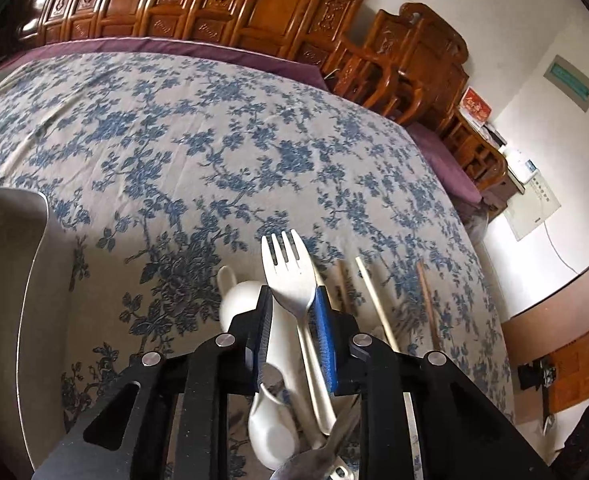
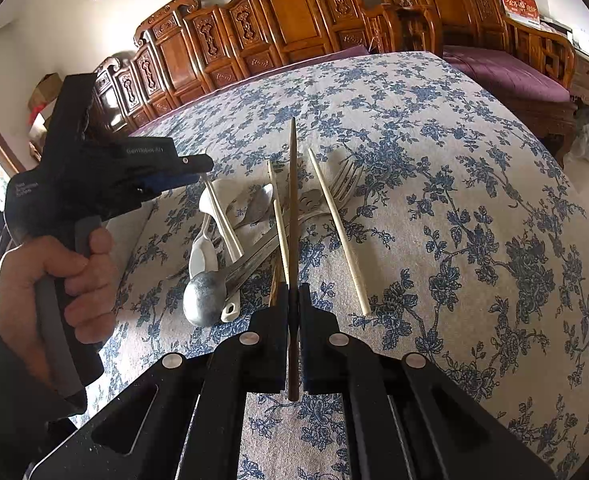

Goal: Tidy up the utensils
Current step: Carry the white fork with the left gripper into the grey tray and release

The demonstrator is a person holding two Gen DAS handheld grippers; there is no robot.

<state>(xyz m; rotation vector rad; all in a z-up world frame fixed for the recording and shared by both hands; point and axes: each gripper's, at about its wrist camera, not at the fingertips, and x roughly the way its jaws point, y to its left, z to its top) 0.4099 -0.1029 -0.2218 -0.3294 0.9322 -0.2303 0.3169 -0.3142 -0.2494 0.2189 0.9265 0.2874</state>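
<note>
- Left wrist view: the left hand-held gripper (image 1: 292, 300) points forward over the floral cloth (image 1: 214, 152) on the surface, its two fingers closed on a white fork (image 1: 288, 270) at the neck, tines up and away from the camera. The fork's handle runs back between the fingers.
- Below the gripper lie white ceramic spoons (image 1: 272, 436) and a metal spoon (image 1: 314, 466); pale chopsticks (image 1: 376, 304) lie just to the right on the cloth. A white tray (image 1: 10, 280) sits at the left edge.
- Right wrist view: the right hand-held gripper (image 2: 293, 300) is level and low over the surface, clamped shut on a dark brown chopstick (image 2: 292, 216) that sticks straight forward.
- A person's hand (image 2: 50, 280) grips the left tool's handle at the left, fingers wrapped around it, its jaws aimed right above the utensil pile.
- The pile holds a metal fork (image 2: 344, 186), spoons and cream chopsticks (image 2: 336, 228), touching and crossed.
</note>
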